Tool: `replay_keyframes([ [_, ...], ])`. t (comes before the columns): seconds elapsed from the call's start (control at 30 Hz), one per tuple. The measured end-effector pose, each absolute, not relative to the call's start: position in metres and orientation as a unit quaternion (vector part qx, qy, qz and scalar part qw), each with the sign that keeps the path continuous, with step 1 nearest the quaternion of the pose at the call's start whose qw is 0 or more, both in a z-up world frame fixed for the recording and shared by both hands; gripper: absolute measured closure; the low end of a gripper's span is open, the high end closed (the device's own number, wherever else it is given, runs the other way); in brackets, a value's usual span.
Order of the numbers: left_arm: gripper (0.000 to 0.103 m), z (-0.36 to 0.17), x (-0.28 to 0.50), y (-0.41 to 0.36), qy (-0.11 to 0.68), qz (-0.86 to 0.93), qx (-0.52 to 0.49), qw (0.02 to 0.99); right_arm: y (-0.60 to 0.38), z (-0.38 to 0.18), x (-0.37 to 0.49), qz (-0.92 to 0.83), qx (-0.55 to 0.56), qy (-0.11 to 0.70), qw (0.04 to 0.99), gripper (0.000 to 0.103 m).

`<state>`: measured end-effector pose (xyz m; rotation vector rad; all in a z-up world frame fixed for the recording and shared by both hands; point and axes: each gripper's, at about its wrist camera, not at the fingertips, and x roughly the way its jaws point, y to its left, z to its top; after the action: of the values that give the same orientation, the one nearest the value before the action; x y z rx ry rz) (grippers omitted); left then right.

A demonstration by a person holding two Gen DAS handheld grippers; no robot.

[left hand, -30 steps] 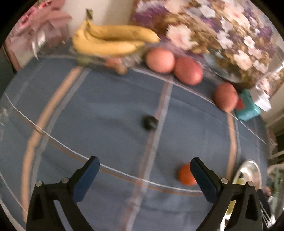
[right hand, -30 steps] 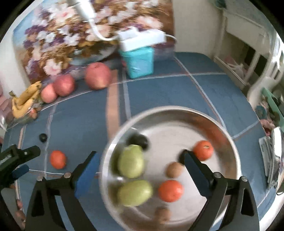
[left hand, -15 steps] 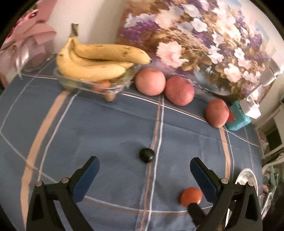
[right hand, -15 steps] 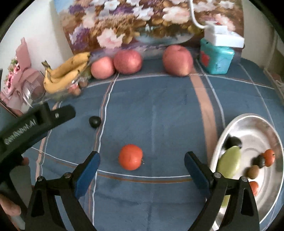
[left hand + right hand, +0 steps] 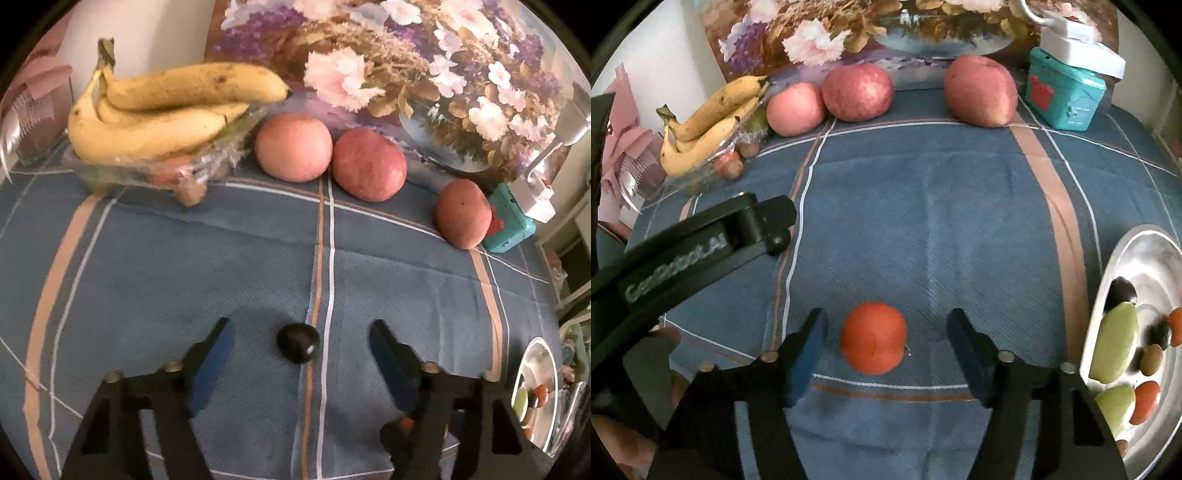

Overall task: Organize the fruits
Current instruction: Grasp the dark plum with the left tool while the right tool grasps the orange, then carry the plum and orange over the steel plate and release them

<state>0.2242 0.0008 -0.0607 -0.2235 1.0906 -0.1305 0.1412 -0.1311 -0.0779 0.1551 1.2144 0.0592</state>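
Left gripper (image 5: 299,332) jaws just narrowed, still apart, straddling the small dark fruit (image 5: 298,348) on the blue cloth (image 5: 221,266); pads not touching it. Right gripper (image 5: 886,325) likewise closing, gaps both sides of the orange fruit (image 5: 874,342). Steel bowl (image 5: 1145,243) far right; bananas (image 5: 155,110) far left.

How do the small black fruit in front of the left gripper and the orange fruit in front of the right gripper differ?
Colour: the black fruit is dark and glossy; the orange fruit is bright and matte.
Size: the black fruit leaves wide gaps inside the left gripper; the orange fruit fills more of the right gripper.
Shared: both are round, lie on the blue tablecloth, and sit untouched between jaws that have just been closing.
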Motion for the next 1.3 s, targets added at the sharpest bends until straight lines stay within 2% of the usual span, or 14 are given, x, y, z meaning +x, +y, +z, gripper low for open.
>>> replay_keyframes([
  [0.03, 0.043, -0.063, 0.225, 0.001, 0.52, -0.062, -0.11, 0.845, -0.13, -0.079, 0.142, 0.028, 0.072, 0.571, 0.817, 0.042],
  [0.1, 0.059, -0.067, 0.225, 0.003, 0.526, -0.061, -0.119, 0.84, -0.129, -0.08, 0.143, 0.026, 0.067, 0.572, 0.817, 0.054],
  [0.17, 0.07, -0.069, 0.225, 0.006, 0.531, -0.064, -0.131, 0.835, -0.129, -0.079, 0.144, 0.025, 0.067, 0.571, 0.818, 0.055],
  [0.23, 0.075, -0.07, 0.224, 0.007, 0.535, -0.065, -0.138, 0.831, -0.128, -0.079, 0.144, 0.024, 0.066, 0.572, 0.817, 0.057],
  [0.27, 0.076, -0.069, 0.224, 0.007, 0.534, -0.065, -0.14, 0.831, -0.128, -0.079, 0.144, 0.026, 0.067, 0.572, 0.817, 0.061],
  [0.3, 0.076, -0.068, 0.223, 0.007, 0.534, -0.067, -0.142, 0.831, -0.129, -0.078, 0.144, 0.029, 0.07, 0.572, 0.817, 0.066],
  [0.93, 0.076, -0.02, 0.178, 0.006, 0.535, -0.058, -0.164, 0.826, -0.126, -0.034, 0.103, 0.033, 0.036, 0.552, 0.832, 0.067],
  [1.3, 0.076, 0.0, 0.136, -0.001, 0.536, -0.08, -0.168, 0.823, -0.143, -0.004, 0.065, 0.031, 0.058, 0.529, 0.846, 0.067],
])
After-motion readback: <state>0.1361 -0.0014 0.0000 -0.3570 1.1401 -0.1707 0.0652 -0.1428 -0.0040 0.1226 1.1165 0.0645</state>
